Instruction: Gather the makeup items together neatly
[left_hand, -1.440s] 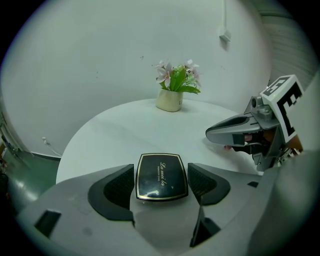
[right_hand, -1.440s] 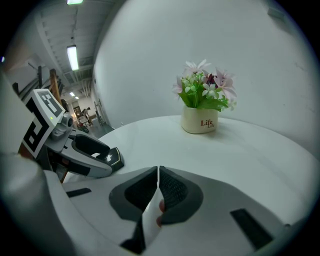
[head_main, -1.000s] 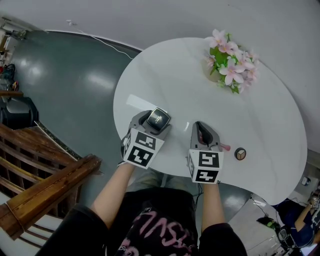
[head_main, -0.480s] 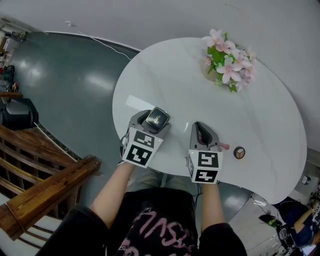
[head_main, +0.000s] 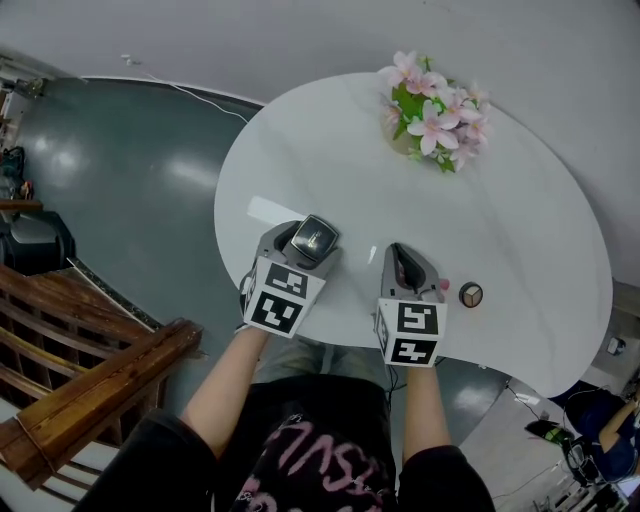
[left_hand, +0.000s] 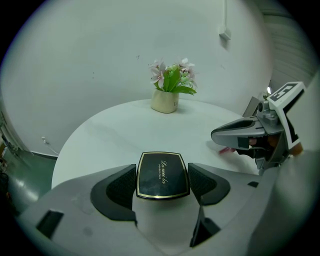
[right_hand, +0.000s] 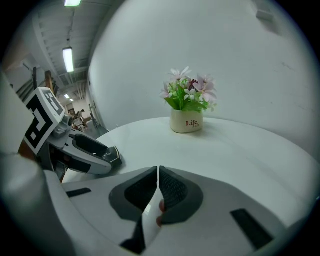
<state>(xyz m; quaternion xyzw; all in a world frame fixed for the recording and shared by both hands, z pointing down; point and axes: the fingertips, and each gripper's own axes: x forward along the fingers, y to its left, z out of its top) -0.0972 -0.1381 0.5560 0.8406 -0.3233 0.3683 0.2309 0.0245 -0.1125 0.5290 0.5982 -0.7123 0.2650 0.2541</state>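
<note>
I counted two claws, one black compact, one small round pot, one pink item and one pot of flowers on the white counter (head_main: 300, 150). My left claw (head_main: 313, 240) was closed on the black compact (left_hand: 162, 173), a pad pressing each of its sides, and held it above the counter's near edge, left of centre in the head view. The compact was a rounded square, glossy black with a thin gold rim and small gold lettering on its lid. My right claw (right_hand: 158, 180) had its jaws together with only a sliver between the pads. The pink item (head_main: 443, 287) showed just under and to the right of that claw, and I could not tell whether it was gripped. The small round pot (head_main: 471, 295) lay on the counter just right of it. The pot of flowers (head_main: 428, 110) stood at the upper right of the frame. Compared with a second before, the flowers and the round pot sat a little further left and higher in the head view, while both claws kept their places and their grips.
</note>
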